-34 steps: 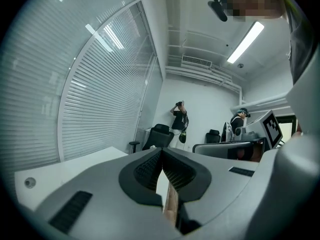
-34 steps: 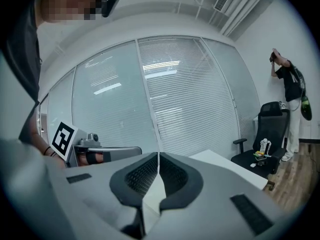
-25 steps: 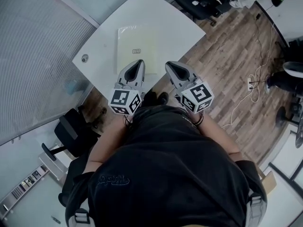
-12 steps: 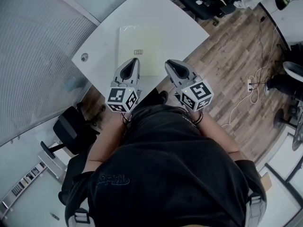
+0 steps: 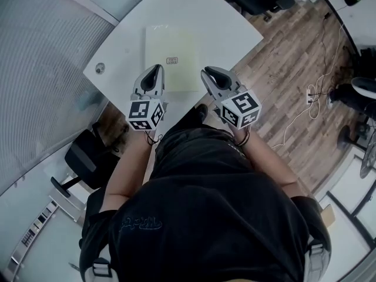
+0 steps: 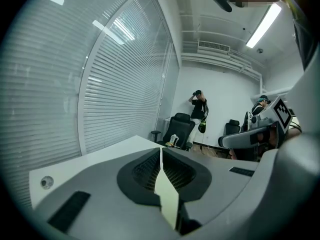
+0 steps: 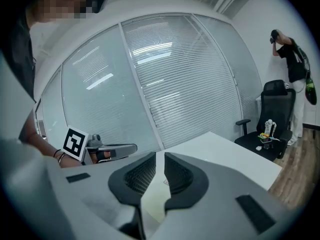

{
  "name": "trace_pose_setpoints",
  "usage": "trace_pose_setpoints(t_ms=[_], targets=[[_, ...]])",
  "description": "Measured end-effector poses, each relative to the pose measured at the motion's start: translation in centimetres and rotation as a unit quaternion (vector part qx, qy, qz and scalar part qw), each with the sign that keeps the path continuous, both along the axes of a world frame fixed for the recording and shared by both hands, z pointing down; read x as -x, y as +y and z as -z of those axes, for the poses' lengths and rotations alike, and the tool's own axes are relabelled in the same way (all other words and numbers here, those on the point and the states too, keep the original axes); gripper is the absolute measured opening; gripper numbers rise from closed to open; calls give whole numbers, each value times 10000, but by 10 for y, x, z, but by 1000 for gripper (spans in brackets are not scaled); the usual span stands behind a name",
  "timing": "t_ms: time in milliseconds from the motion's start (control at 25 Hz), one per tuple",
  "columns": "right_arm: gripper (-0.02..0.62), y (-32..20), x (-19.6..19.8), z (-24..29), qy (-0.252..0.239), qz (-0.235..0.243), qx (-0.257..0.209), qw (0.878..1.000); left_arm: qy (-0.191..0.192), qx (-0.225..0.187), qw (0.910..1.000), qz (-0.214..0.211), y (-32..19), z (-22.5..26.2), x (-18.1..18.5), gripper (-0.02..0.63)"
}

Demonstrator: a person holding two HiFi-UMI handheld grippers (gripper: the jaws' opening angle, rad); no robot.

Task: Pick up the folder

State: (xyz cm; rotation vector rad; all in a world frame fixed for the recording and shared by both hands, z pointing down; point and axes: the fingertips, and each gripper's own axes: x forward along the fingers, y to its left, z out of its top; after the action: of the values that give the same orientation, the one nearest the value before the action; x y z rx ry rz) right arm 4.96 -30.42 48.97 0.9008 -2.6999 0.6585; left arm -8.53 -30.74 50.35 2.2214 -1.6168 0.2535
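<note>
I see the white worktop (image 5: 194,16) reaching away from me, with the pale yellow folder (image 5: 176,43) lying flat on it, close to its near edge. My left tongs (image 5: 154,69) are pressed together with nothing in them, their tip over the folder's left edge. My right tongs (image 5: 210,70) have just been easing open and stand a sliver apart, empty, at the folder's right edge. I cannot tell whether either touches it. A small label (image 5: 171,60) sits mid-folder.
</note>
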Motion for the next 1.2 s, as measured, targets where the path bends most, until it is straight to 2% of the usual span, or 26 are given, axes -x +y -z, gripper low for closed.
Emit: trace_pose_setpoints(t_ms=[320,600,840,1000,1200], targets=[[125,-21,13,-56,229,-158,453,9986,-92,508,9986,69,-17,-52,40,21],[170,-36,19,-104,521,-186,754,9956,-85,1070,9942,50,-32,-102,65,96],[214,-53,19,-154,645,-192,1269,9896,167,1629,9865,-39,-47,-150,71,172],[233,-59,24,-179,629,-203,1651,9841,380,1957,9799,48,-52,-172,82,224],[259,-64,20,-196,452,-425,2134,9750,490,2297,9720,48,-54,-186,89,250]])
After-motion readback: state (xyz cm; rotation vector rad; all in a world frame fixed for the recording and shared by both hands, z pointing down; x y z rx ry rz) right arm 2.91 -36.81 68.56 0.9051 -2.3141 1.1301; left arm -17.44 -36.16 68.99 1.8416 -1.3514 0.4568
